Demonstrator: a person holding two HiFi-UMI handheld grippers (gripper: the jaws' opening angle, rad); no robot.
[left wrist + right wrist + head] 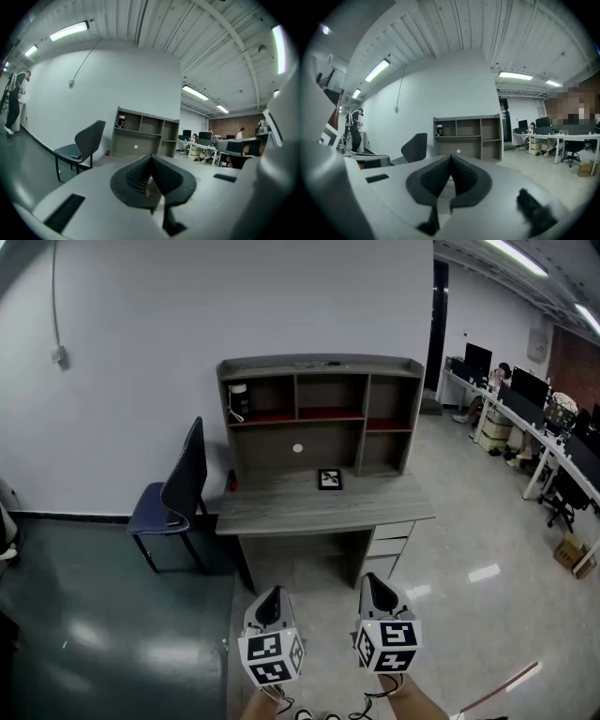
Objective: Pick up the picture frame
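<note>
A small black picture frame (330, 479) with a white picture lies on the grey desk (281, 512), near its middle, below the shelf unit. My left gripper (272, 596) and right gripper (377, 582) hang side by side over the floor, well short of the desk's front edge. Both are shut with nothing between the jaws. In the left gripper view the left gripper (150, 158) has its black pads (136, 176) pressed together and points toward the desk (140, 140). The right gripper (451, 157) is likewise shut and faces the desk (468, 138). The frame is hidden in both gripper views.
A dark blue chair (173, 498) stands left of the desk. The hutch (319, 395) holds a small dark item on its left shelf. Drawers (386, 545) sit under the desk's right side. Office desks with monitors (534, 418) line the far right. A person (356, 129) stands at far left.
</note>
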